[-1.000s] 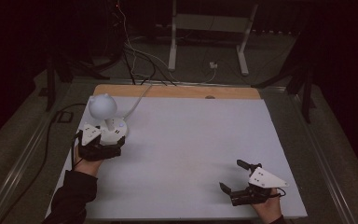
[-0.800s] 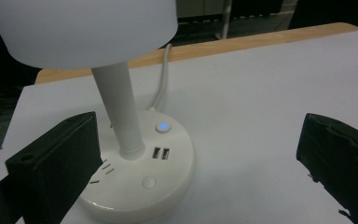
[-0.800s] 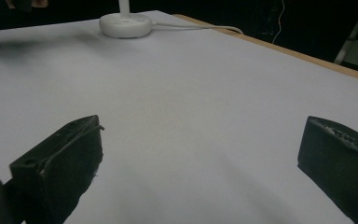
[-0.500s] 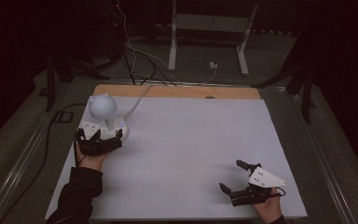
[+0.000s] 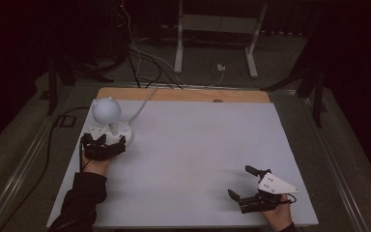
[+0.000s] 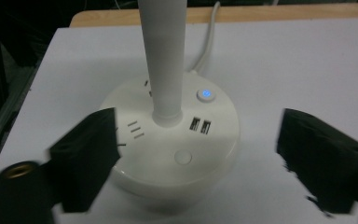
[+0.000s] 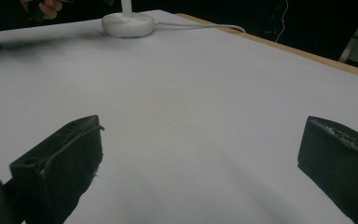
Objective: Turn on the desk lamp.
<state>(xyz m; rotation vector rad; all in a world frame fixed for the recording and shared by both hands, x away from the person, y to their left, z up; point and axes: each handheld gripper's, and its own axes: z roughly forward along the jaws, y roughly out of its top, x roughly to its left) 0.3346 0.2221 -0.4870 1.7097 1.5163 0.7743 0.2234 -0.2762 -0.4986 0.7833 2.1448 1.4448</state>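
Observation:
A white desk lamp stands at the table's back left, with a globe head [image 5: 106, 110] on a stem [image 6: 162, 56] above a round base [image 5: 121, 133]. The base [image 6: 168, 154] carries a lit blue button [image 6: 205, 94], USB ports and a plain round button. My left gripper [image 5: 104, 145] is at the near side of the base, open [image 6: 200, 158]. Its jaws have just been closing with the base between them. The left jaw overlaps the base's rim and the right jaw stands apart. My right gripper [image 5: 240, 181] rests open at the front right, nothing between its jaws [image 7: 200, 158].
The lamp's white cable [image 5: 142, 102] runs back over the table's wooden far edge [image 5: 183, 94]. Cables and metal stand legs [image 5: 178, 53] lie on the floor beyond. The white tabletop [image 5: 198, 145] spreads between both grippers.
The left gripper has tipped forward at the lamp's base, so its pale top has turned out of sight. The right gripper has stayed where it was.

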